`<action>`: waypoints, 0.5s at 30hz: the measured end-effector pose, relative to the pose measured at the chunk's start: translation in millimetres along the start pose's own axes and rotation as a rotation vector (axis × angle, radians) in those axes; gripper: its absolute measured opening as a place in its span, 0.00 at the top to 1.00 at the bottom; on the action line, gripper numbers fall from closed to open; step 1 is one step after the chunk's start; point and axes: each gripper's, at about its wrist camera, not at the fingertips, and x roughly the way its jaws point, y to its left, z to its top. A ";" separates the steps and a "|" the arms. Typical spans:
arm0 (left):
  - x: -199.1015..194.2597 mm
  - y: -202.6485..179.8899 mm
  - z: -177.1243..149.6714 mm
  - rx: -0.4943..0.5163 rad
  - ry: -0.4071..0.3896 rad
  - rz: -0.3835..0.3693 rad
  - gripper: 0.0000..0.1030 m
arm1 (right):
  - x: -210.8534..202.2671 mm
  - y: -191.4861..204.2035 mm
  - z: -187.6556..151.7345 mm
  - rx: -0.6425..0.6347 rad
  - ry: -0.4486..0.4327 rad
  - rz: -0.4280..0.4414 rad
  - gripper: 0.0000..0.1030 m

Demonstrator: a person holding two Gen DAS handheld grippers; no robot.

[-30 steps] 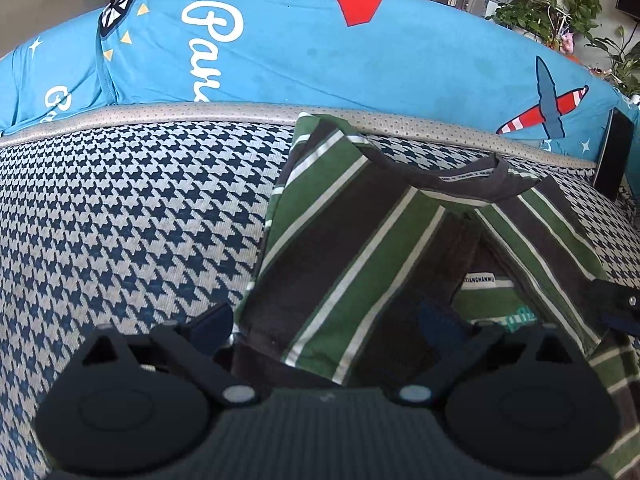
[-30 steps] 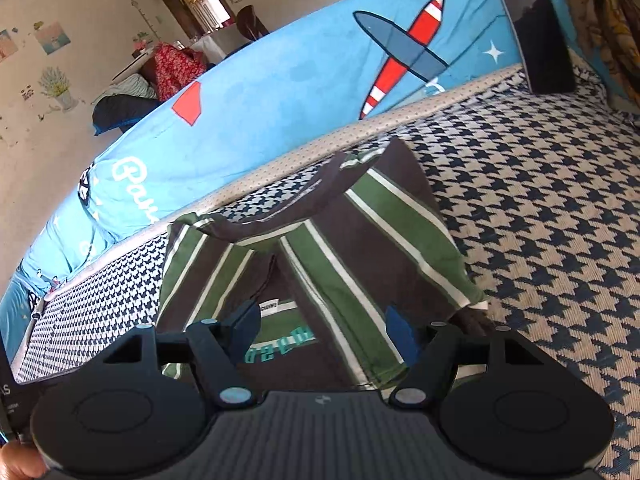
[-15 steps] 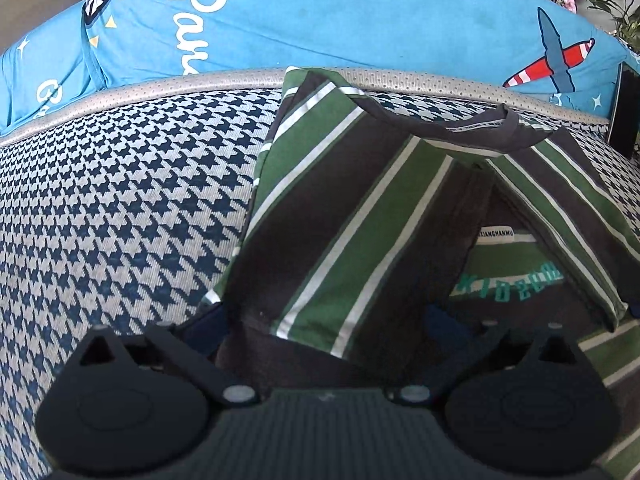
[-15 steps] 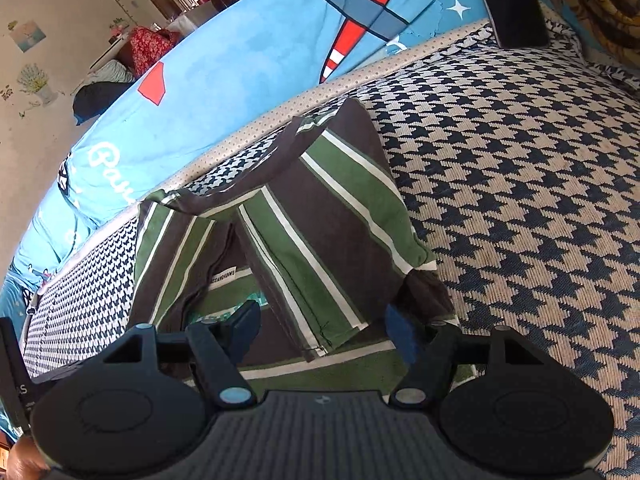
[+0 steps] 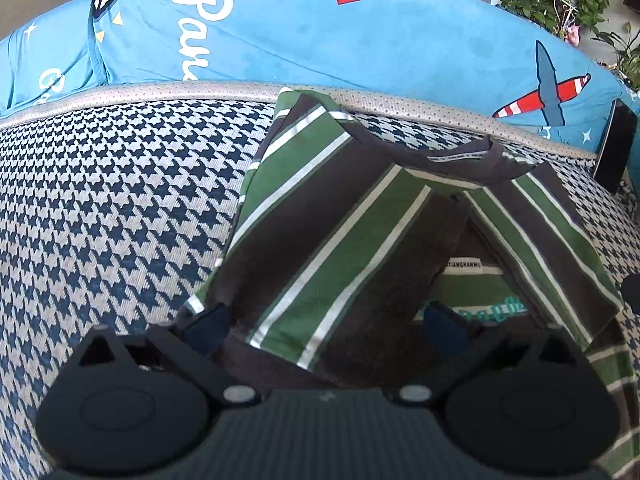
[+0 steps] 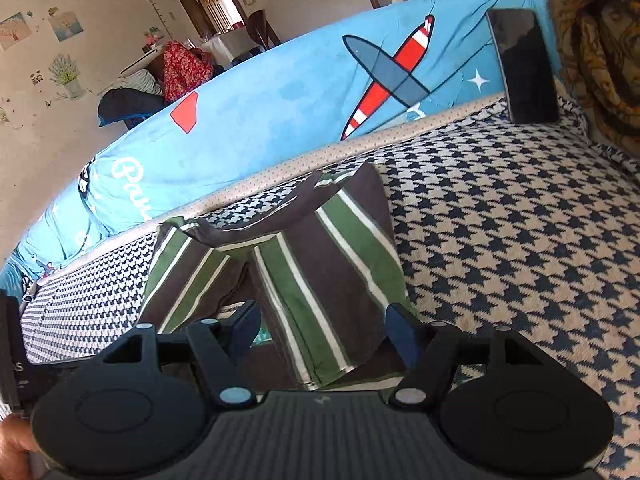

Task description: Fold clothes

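Striped T-shirt (image 5: pixel 320 264) on houndstooth mattress (image 5: pixel 100 208), collar toward blue airplane blanket (image 5: pixel 280 32). Both side panels folded inward, meeting mid-chest. Your left gripper (image 5: pixel 326 320) and right gripper (image 6: pixel 320 330) spread wide, empty, at hem end. Lengthwise fold left.

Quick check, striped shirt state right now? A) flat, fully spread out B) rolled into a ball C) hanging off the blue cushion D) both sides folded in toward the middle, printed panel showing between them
D: the striped shirt lies on the houndstooth cover with both side flaps folded inward, leaving a wedge of the printed panel showing between them.
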 end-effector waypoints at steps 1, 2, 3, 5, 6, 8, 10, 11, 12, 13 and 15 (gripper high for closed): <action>-1.2 0.1 1.1 -0.008 -0.007 -0.009 0.00 | 0.5 -1.5 0.6 -0.006 -0.004 -0.018 0.33; -0.9 -0.3 2.1 -0.015 -0.009 -0.013 0.00 | 1.4 -3.3 1.3 -0.012 -0.007 -0.038 0.33; 0.9 -0.8 2.9 -0.022 -0.008 -0.013 0.00 | 2.8 -5.4 1.7 -0.014 -0.007 -0.055 0.33; 3.4 -1.7 4.1 -0.037 -0.009 -0.007 0.00 | 5.7 -9.8 2.1 -0.012 -0.001 -0.083 0.33; 3.4 -2.6 4.1 -0.044 -0.015 0.000 0.00 | 6.8 -12.3 2.1 -0.006 0.004 -0.093 0.33; 3.3 -3.5 4.7 -0.060 -0.028 0.017 0.00 | 9.0 -17.1 2.1 0.004 0.012 -0.110 0.34; 4.0 -2.0 6.4 -0.077 -0.041 0.035 0.00 | 9.7 -19.6 1.7 0.010 0.014 -0.114 0.36; 5.9 -1.1 6.7 -0.085 -0.037 0.042 0.00 | 10.0 -20.4 1.3 0.011 0.015 -0.113 0.39; 8.7 -1.3 6.1 -0.079 -0.031 0.052 0.00 | 10.3 -20.9 0.8 0.011 0.017 -0.111 0.40; 12.3 -2.6 4.7 -0.064 -0.021 0.065 0.00 | 11.0 -21.5 0.3 0.011 0.019 -0.108 0.41; 17.6 -6.5 1.8 -0.026 -0.010 0.092 0.00 | 13.7 -22.7 -0.6 0.013 0.026 -0.099 0.44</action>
